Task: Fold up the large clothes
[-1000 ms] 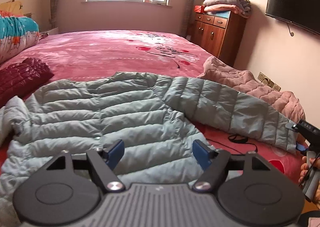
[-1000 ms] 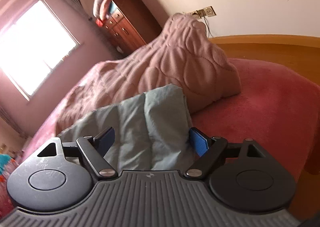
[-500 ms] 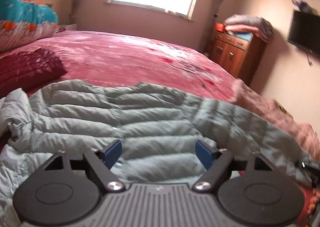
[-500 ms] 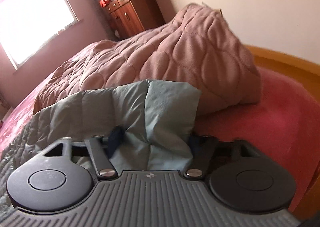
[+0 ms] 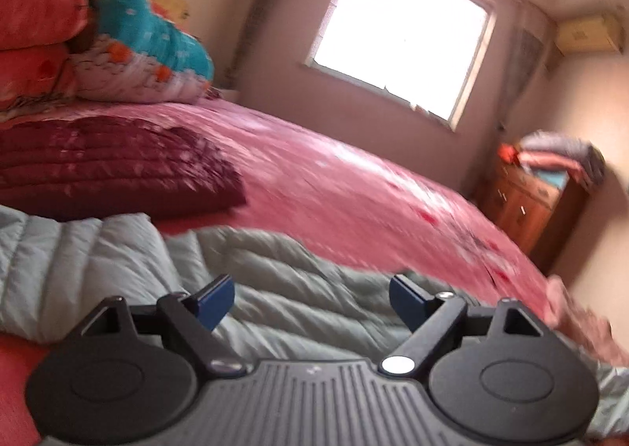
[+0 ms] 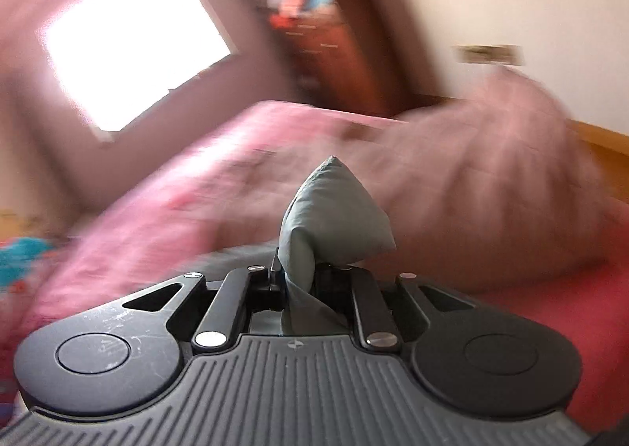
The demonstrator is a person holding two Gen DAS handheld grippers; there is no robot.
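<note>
Folding step in hand: the sleeve of the grey-green puffer jacket (image 5: 306, 289) was, by my judgement, being carried in over the jacket body.
Left wrist view, gripper: the left hand-held gripper (image 5: 312, 298) hung released, blue pads spread wide, just above the jacket and gripping nothing.
Left wrist view, jacket: it lay flat on the pink bed (image 5: 354, 186), on the near side of the maroon cushion (image 5: 106, 167).
Right wrist view, gripper: the right hand-held gripper (image 6: 304, 277) was clenched on the jacket cuff (image 6: 334, 222), a puff of fabric standing up beyond the jaws.
Right wrist view, surroundings: the mauve quilt (image 6: 491, 178) lay bunched beyond the cuff; heavy blur hid finer detail.
Advice: probably best to pin the jacket body with the free gripper while laying the sleeve straight across, releasing only once flat.
</note>
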